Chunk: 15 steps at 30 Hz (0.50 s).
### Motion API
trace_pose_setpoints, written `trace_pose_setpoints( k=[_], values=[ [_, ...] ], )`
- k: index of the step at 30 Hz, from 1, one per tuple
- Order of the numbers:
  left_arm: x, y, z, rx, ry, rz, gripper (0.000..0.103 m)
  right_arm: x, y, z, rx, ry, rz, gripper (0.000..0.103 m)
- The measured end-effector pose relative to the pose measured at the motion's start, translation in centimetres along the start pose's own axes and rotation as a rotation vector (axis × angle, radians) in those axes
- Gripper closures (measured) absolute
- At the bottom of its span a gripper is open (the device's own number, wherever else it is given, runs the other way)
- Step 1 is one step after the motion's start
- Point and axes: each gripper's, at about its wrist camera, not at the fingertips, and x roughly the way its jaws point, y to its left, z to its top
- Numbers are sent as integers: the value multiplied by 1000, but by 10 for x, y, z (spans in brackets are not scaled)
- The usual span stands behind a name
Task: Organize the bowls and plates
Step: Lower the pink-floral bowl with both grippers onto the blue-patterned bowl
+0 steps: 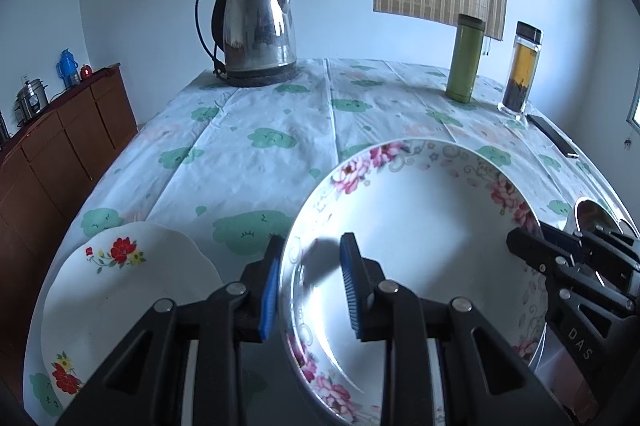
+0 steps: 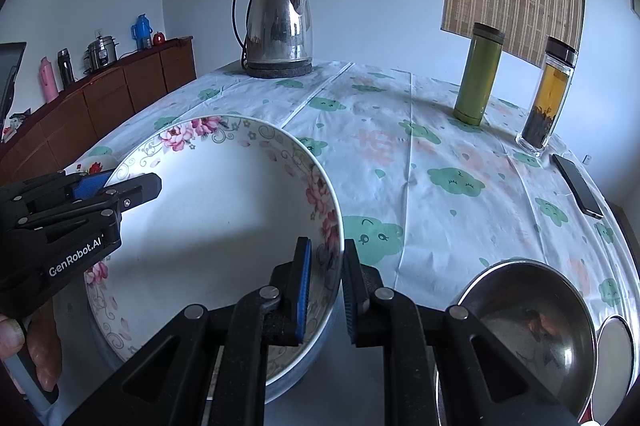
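A wide, glossy white ceramic bowl (image 1: 420,226) with pink flowered rim sits on the cloud-print plastic tablecloth (image 1: 260,130), its opposite rim edges pinched by the nearly closed left gripper (image 1: 310,266) and right gripper (image 2: 326,266).

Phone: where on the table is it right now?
The phone lies flat at the table's right edge, just in front of the tea bottle and behind the steel bowl; the left wrist view also catches it at far right.
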Motion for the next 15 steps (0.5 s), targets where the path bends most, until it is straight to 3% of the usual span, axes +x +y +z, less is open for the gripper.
trace_pose_setpoints(
  k=[15],
  values=[
    [6, -5, -4, 29, 30, 10, 76, 0, 2, -3, -22, 19, -19, 87]
  ],
)
